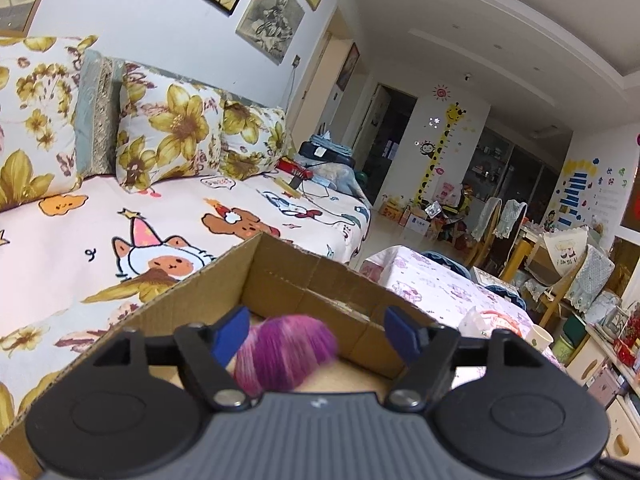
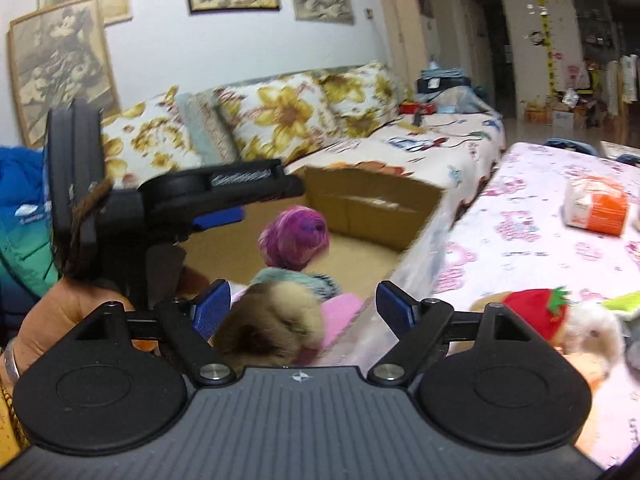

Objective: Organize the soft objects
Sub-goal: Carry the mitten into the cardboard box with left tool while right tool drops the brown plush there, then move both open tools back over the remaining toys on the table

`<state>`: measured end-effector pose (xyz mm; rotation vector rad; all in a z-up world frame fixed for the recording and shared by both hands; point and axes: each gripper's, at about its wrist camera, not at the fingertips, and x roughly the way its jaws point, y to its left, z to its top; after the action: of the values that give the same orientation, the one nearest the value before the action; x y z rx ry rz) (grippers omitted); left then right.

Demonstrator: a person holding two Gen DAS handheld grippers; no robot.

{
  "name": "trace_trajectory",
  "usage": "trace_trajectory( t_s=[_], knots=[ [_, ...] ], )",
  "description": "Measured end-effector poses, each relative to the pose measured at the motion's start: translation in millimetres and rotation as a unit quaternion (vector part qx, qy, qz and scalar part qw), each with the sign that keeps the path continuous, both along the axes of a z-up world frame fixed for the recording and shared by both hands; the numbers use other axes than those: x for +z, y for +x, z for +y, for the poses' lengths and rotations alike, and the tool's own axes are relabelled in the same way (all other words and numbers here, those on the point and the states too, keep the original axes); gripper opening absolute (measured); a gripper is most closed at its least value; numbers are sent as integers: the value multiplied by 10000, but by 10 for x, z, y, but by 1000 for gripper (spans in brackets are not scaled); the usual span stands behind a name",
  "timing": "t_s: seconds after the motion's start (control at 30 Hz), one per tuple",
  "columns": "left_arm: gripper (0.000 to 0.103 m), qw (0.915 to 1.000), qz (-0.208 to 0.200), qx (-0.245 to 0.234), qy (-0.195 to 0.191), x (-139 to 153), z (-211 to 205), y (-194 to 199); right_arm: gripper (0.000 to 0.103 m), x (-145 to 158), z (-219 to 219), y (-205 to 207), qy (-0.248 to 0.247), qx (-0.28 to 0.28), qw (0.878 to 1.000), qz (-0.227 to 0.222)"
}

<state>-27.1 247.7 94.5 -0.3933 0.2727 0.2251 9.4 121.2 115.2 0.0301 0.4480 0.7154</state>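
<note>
My left gripper (image 1: 316,330) is spread wide, holding nothing, above the cardboard box (image 1: 280,276); the purple yarn ball (image 1: 286,354) lies inside at 6 o'clock. My right gripper (image 2: 304,308) also gapes empty, the furry beige toy (image 2: 276,320) between its fingers, contact unclear.

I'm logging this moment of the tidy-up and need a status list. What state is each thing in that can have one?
Cardboard box: open, flaps up.
Purple yarn ball: wound, lying inside the box.
Left gripper: open, empty, above the yarn ball.
Right gripper: open, a brown furry toy between its fingers, contact unclear.
Red-hatted plush: lying on the table, outside the box.
</note>
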Motion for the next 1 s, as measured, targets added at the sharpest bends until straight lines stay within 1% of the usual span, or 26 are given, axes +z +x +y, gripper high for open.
trace_trajectory(
  t_s=[0.17, 0.27, 0.37, 0.47, 0.5, 1.0],
  knots=[
    [80, 9999, 11, -83, 66, 4, -49, 20, 100, 24, -208, 9, 151, -540, 9984, -37],
    [84, 9998, -11, -136, 129, 19, -89, 27, 101, -5, -329, 10, 222, -872, 9959, 6],
    [85, 9996, -9, -219, 157, 27, -136, 34, 101, -51, -371, 63, 263, -1206, 9923, 87],
    [88, 9993, 1, -297, 224, 35, -195, 47, 102, -86, -387, 91, 288, -1452, 9889, 119],
    [90, 9992, -7, -324, 245, 40, -212, 48, 102, -100, -409, 85, 308, -1504, 9881, 131],
    [93, 9967, -148, -654, 448, 84, -485, 53, 102, -176, -619, 37, 402, -1944, 9800, 111]
  ],
)
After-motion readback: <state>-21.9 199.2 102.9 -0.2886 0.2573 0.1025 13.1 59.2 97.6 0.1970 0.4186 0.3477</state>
